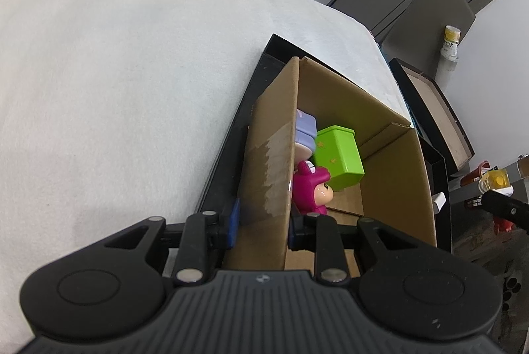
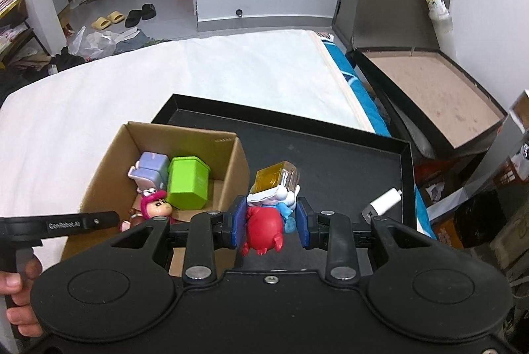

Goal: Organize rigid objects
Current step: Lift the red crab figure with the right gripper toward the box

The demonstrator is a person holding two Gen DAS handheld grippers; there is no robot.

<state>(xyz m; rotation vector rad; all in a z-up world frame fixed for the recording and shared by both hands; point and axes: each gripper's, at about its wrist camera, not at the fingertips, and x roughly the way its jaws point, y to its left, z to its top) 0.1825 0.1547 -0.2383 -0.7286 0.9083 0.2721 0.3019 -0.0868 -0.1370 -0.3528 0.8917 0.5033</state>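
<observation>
Right wrist: 3 toys (image 2: 165, 185) in box (image 2: 231, 152).

The left wrist camera sits just behind its gripper (image 1: 263, 226), tilted steeply down and very near a carton (image 1: 274, 155) wall, with the white bed (image 1: 115, 73) filling its left side. The right wrist camera looks down from higher and further back over its gripper (image 2: 268, 221), taking in the black tray (image 2: 330, 155) and the room behind. Both views share the carton, the green box (image 2: 188, 185), the tray and the bed.
</observation>
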